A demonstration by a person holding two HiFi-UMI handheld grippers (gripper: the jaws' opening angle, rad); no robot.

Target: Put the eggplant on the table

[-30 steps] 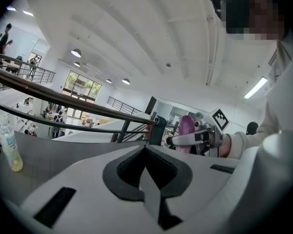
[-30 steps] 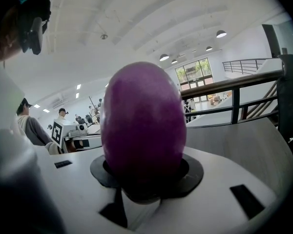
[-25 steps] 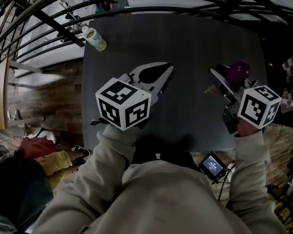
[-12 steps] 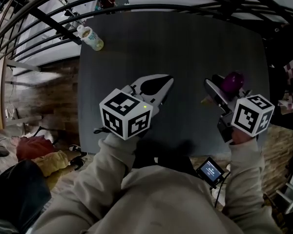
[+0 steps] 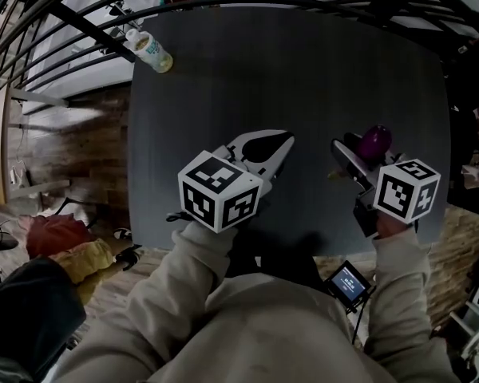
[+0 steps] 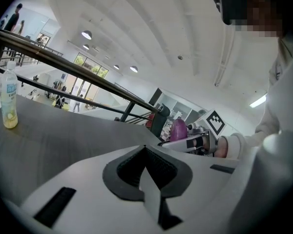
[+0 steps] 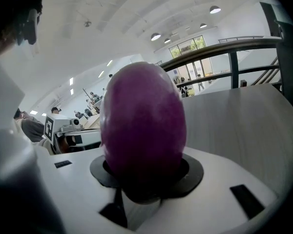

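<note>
Head view: a dark table [image 5: 303,70] is seen from above, with both grippers held over its near half. The left gripper [image 5: 281,140] is pointed towards the far edge, and its marker cube [image 5: 219,191] is seen just in front of the sleeve. The right gripper [image 5: 364,144] is held to the right of it, well apart, and a purple eggplant [image 5: 375,140] is clamped at its tips. Whether the eggplant touches the tabletop cannot be told here. A bottle [image 5: 150,51] is seen at the far left corner of the table.

Left gripper view: the jaws are seen pressed together, tip to tip, with nothing between them. The bottle [image 6: 9,99] is shown upright on the table [image 6: 63,130] at the left. Beyond the jaws, the eggplant [image 6: 178,129] is seen upright in the right gripper [image 6: 184,141].

Right gripper view: the eggplant [image 7: 142,126] is gripped between the jaws of the right gripper [image 7: 146,177], its lower end seated in the dark pads and its rounded end pointing away from the camera. The table [image 7: 244,126] is seen behind it to the right.
</note>
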